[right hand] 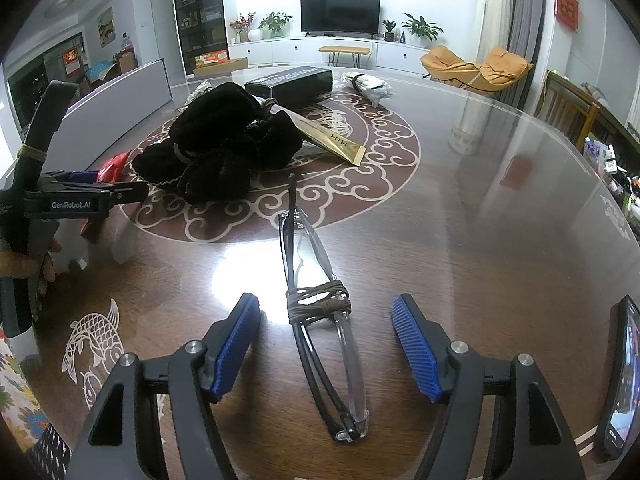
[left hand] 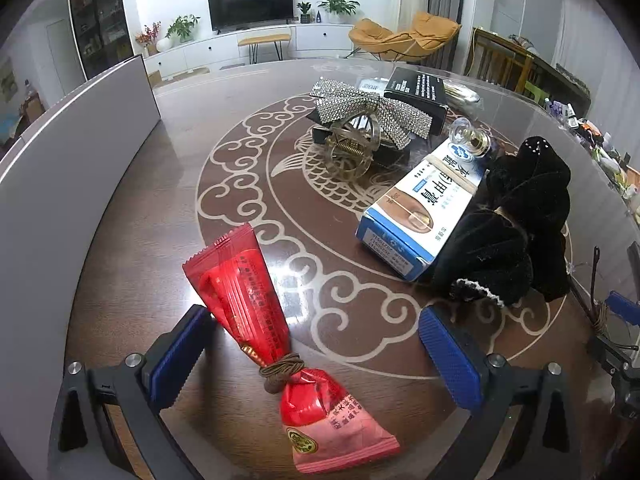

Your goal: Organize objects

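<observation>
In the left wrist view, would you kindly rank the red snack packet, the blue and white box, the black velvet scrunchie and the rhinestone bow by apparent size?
1. Red snack packet, though it lies nearest the camera, which inflates it.
2. Black velvet scrunchie and blue and white box: too alike to rank.
3. Rhinestone bow, farthest away, so probably understated.

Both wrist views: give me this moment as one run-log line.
left tool: open, red packet between pads, lying on table | right tool: open, folded glasses between pads, lying on table

glasses (right hand: 320,320) on table (right hand: 480,220), scrunchie (right hand: 224,148) behind
</observation>
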{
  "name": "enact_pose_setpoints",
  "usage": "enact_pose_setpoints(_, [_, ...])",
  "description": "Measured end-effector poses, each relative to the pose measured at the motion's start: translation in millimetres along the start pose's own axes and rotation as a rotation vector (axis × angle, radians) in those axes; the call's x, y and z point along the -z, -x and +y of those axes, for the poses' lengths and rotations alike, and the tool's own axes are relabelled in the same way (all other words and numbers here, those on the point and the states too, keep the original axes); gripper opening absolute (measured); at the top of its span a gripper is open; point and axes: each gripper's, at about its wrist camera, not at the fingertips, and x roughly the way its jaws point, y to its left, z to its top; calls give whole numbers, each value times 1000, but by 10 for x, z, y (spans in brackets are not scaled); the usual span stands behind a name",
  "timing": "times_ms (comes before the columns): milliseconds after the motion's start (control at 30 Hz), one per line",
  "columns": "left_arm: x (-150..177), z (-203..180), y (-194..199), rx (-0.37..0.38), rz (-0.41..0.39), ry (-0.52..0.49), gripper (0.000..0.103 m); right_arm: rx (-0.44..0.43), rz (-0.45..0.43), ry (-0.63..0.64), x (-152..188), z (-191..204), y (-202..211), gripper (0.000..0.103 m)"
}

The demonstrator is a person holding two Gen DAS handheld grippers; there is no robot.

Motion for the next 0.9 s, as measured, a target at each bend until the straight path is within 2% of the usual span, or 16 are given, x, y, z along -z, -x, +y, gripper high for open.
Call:
enact_pose_setpoints(267, [-8,-9,-26,13,-1,-18,103,0,3,1,-5,2,-15,75])
enact_pose_setpoints(333, [8,-104,23,59,-1,-78,103,0,3,1,-5,2,-15,75])
enact_pose_setpoints(400, [47,-289,46,127,-7,-192,102,0,3,1,-5,1,-14,75])
enact_pose_setpoints(433, [54,-338,52,134,-8,-213,102,0,3,1,-5,1,-14,75])
enact_pose_setpoints(900, [38,-360,33,143,-1,-207,103,6,7,-6,-8,-12,-34,79])
